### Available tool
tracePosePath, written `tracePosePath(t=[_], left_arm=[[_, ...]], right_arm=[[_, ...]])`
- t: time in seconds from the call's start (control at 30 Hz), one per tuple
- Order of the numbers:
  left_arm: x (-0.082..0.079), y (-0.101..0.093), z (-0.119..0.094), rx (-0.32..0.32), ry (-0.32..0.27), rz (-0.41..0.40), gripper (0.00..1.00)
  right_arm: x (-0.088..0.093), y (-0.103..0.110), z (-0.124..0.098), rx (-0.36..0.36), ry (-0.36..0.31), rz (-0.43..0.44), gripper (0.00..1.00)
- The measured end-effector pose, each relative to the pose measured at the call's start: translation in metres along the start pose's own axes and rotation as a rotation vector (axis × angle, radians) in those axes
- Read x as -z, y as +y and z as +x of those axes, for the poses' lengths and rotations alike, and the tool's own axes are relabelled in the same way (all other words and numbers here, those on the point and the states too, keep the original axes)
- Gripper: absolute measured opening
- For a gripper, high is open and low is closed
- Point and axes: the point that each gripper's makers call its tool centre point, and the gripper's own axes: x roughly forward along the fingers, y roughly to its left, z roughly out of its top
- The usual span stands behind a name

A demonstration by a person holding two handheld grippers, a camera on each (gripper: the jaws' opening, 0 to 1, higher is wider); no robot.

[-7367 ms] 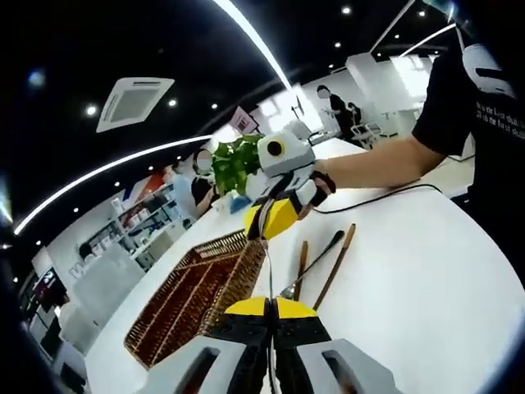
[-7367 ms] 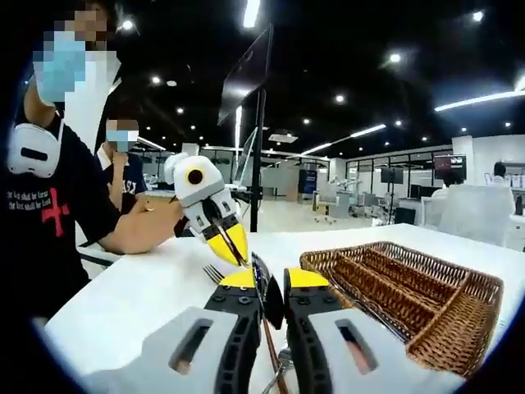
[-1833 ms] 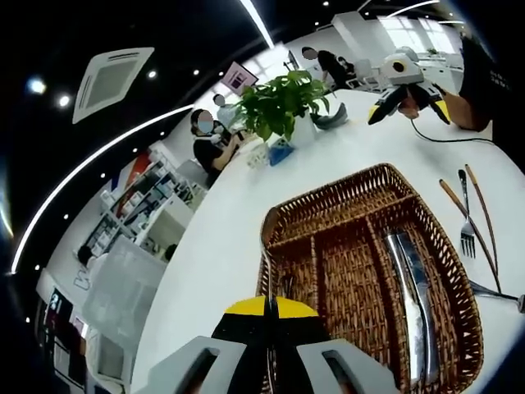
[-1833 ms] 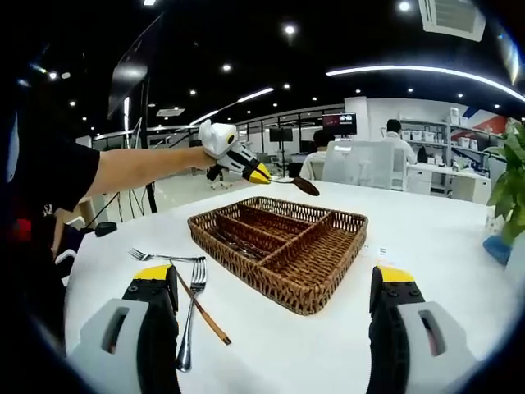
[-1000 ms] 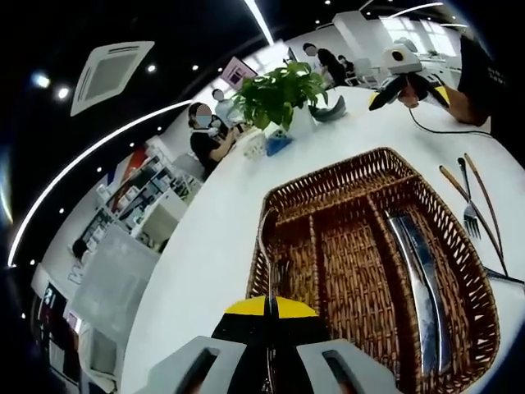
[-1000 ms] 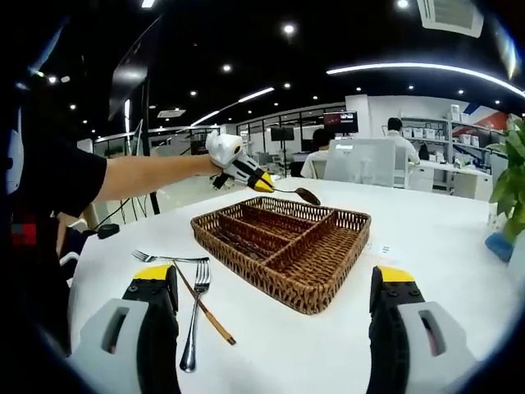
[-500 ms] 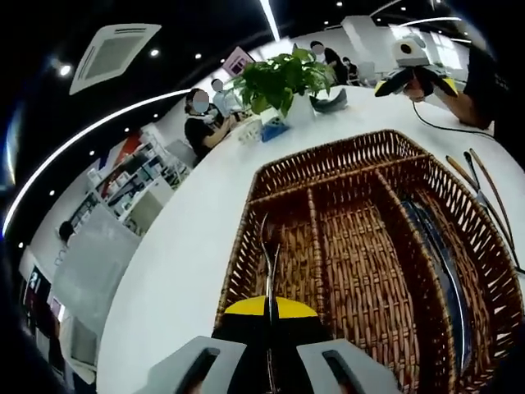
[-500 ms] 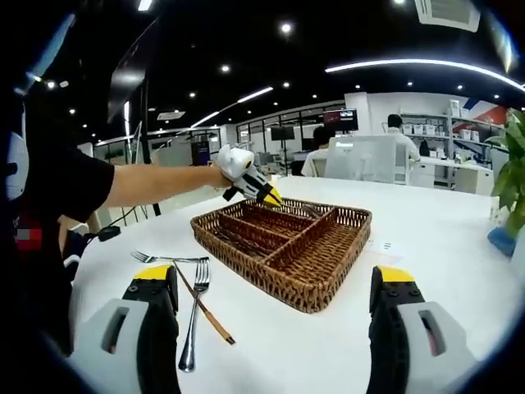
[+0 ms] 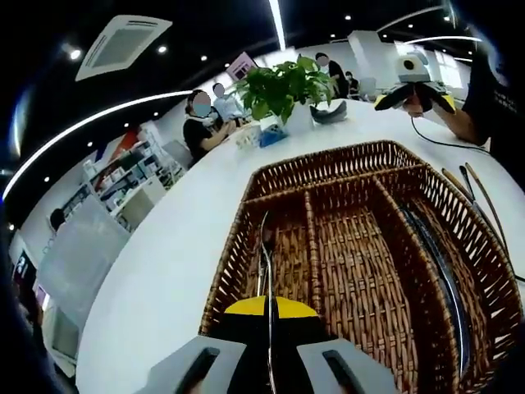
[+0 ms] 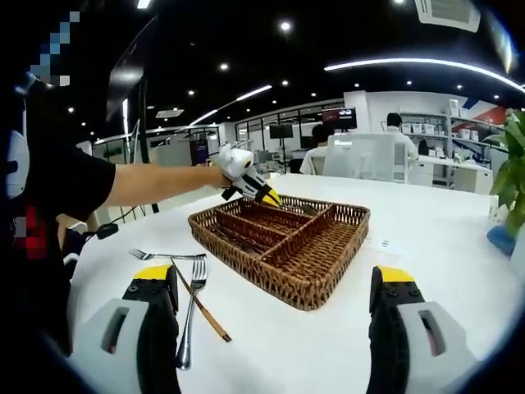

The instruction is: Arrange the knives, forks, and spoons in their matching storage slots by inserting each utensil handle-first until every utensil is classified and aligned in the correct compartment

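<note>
A spoon [image 9: 264,254] is pinched by the left hand-held gripper [image 9: 269,305] over the wicker tray [image 9: 344,168]; the right hand-held gripper [image 10: 275,283] is spread wide.

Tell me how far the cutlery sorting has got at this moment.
Partly done. Knives already lie in one slot of the basket. The left gripper is shut on a spoon, lowering it into another slot. The right gripper is open. Two forks and a wooden-handled utensil wait on the table.
</note>
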Motion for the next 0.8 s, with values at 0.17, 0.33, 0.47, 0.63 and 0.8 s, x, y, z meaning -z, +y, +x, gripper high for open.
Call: tracePosePath(t=[0.17,0.33,0.47,0.63,0.8], left_arm=[[0.025,-0.001,0.008,0.044,0.141,0.053,0.00],[0.017,-0.008,0.010,0.054,0.124,0.064,0.00],[0.017,-0.006,0.011,0.047,0.132,0.080,0.01],[0.016,0.002,0.009,-0.001,0.131,0.083,0.11],[0.000,0.013,-0.005,-0.056,0.047,0.000,0.21]], right_arm=[[-0.003,0.000,-0.001,-0.003,-0.021,0.026,1.00],[-0.001,-0.001,0.000,0.002,-0.018,0.026,0.99],[0.000,0.001,0.002,-0.002,-0.011,0.020,0.99],[0.001,-0.002,0.001,-0.002,-0.012,0.023,0.99],[-0.001,-0.003,0.001,-0.010,-0.022,0.036,0.99]])
